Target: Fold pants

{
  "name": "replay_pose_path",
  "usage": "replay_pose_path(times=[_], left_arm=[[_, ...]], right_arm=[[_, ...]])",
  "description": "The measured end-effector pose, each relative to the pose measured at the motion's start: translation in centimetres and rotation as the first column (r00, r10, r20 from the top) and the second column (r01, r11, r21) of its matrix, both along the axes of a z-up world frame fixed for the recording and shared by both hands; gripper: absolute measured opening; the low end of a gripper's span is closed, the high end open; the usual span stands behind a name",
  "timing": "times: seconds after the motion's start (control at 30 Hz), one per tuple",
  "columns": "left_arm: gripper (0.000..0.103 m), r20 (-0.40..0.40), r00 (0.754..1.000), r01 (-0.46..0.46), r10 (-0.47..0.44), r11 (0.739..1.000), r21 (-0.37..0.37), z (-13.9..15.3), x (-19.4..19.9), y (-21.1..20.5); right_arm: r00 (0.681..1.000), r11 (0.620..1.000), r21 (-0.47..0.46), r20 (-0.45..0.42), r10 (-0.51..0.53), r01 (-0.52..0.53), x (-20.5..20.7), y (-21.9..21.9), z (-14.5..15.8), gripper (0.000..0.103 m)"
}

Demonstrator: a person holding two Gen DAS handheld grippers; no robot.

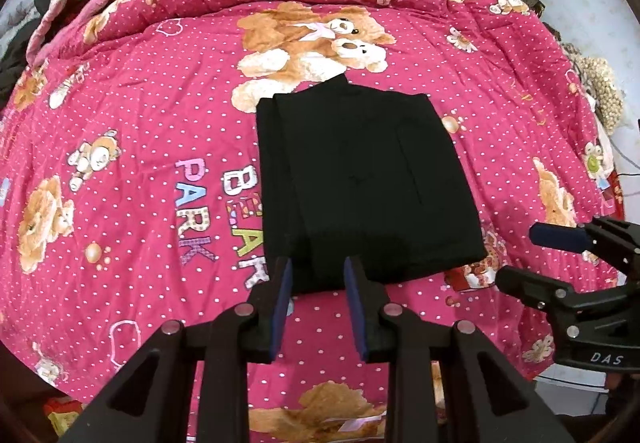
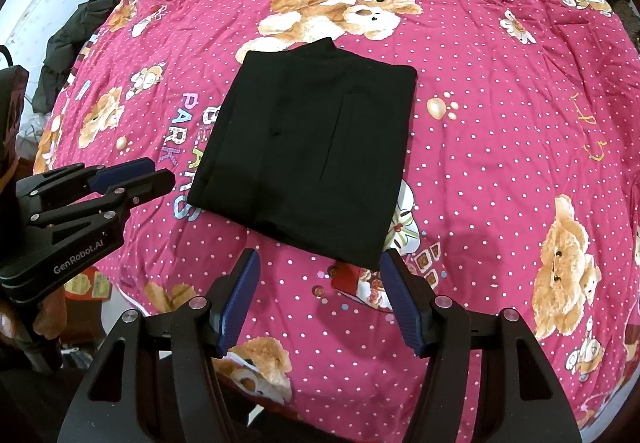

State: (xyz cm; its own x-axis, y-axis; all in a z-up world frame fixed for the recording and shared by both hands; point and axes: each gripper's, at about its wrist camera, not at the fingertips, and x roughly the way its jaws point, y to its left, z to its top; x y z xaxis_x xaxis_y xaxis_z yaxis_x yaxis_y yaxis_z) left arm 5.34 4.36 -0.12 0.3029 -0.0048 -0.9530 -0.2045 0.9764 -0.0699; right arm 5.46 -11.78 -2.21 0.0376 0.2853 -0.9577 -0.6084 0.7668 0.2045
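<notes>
The black pants are lying folded into a compact, roughly rectangular stack on the pink polka-dot quilt that is covering the bed, partly overlapping the printed teddy bears and the "BEAR PARK" lettering beside them. In the left wrist view, a narrower under-layer is showing along the stack's left side, and a small flap of fabric is poking out past the far edge.

The left gripper is hovering at the near edge of the pants with its blue-padded fingers moderately parted and nothing between them; the pads are sitting just in front of the cloth, and whether they are touching it is hard to tell. The right gripper is hanging near the stack's near right corner with its fingers spread wide, holding nothing.

Each gripper is appearing in the other's view: the right one at the right edge of the left wrist view, the left one at the left edge of the right wrist view, both apart from the pants
</notes>
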Motion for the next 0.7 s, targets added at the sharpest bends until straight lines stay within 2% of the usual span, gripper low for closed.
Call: replay_pose_path(times=[0.1, 0.7], left_arm=[[0.029, 0.009, 1.000, -0.003, 0.003, 1.000, -0.023, 0.10, 0.02, 0.10], [0.029, 0.004, 1.000, -0.001, 0.001, 1.000, -0.011, -0.17, 0.24, -0.10]], right_arm=[[1.000, 1.000, 0.001, -0.003, 0.001, -0.001, -0.09, -0.03, -0.02, 0.062], [1.000, 1.000, 0.002, -0.012, 0.000, 0.000, 0.06, -0.14, -0.47, 0.062]])
